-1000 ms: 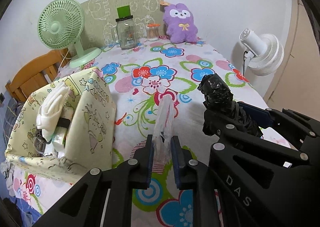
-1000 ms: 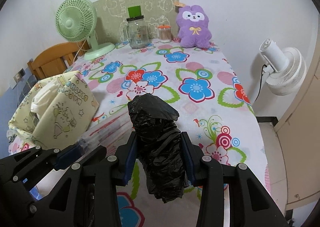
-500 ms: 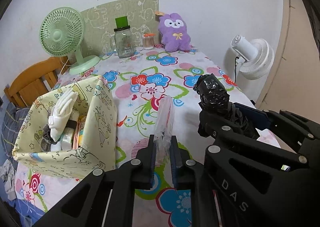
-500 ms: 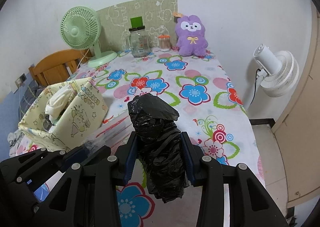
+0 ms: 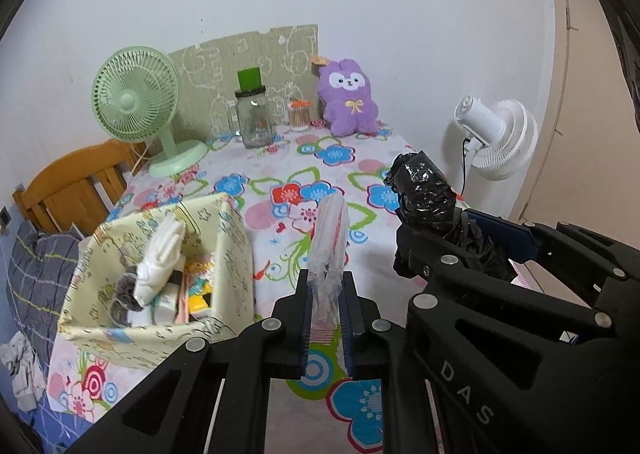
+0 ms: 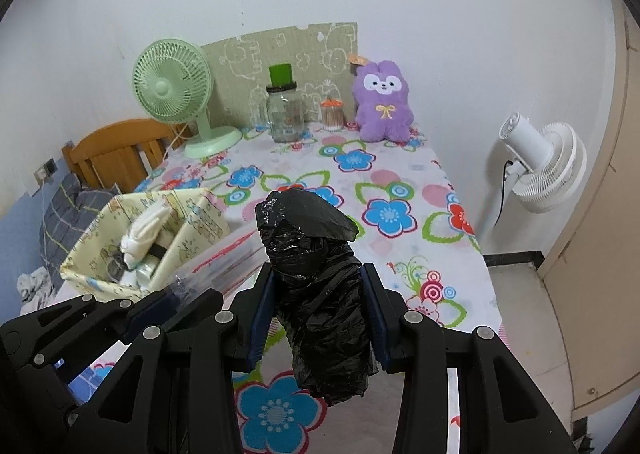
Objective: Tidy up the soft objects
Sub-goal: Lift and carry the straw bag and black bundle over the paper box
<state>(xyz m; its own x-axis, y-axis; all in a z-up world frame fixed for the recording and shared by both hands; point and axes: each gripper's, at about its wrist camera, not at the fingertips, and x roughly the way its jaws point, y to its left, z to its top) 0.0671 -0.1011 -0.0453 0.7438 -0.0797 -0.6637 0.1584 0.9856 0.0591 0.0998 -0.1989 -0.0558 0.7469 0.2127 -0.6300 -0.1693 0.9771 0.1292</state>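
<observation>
My left gripper (image 5: 326,286) is shut on a folded clear plastic bag (image 5: 330,242) with red print, held up above the flowered table. To its right, my right gripper (image 6: 318,294) is shut on a crumpled roll of black plastic bags (image 6: 316,274), which also shows in the left wrist view as the black roll (image 5: 424,189). In the right wrist view the clear bag (image 6: 216,262) and left gripper sit at the lower left. A pale yellow fabric basket (image 5: 228,254) stands to the left on the table, holding white cloth (image 5: 160,254) and small packets.
At the table's far end stand a green fan (image 5: 136,101), a glass jar with a green lid (image 5: 256,121), a small pot of sticks (image 5: 299,115) and a purple plush bunny (image 5: 350,97). A white fan (image 6: 540,165) is off the right edge; a wooden chair (image 5: 68,189) is on the left.
Both grippers have risen and pulled back with their bags, so the table and basket look smaller and lower. The grips are unchanged.
</observation>
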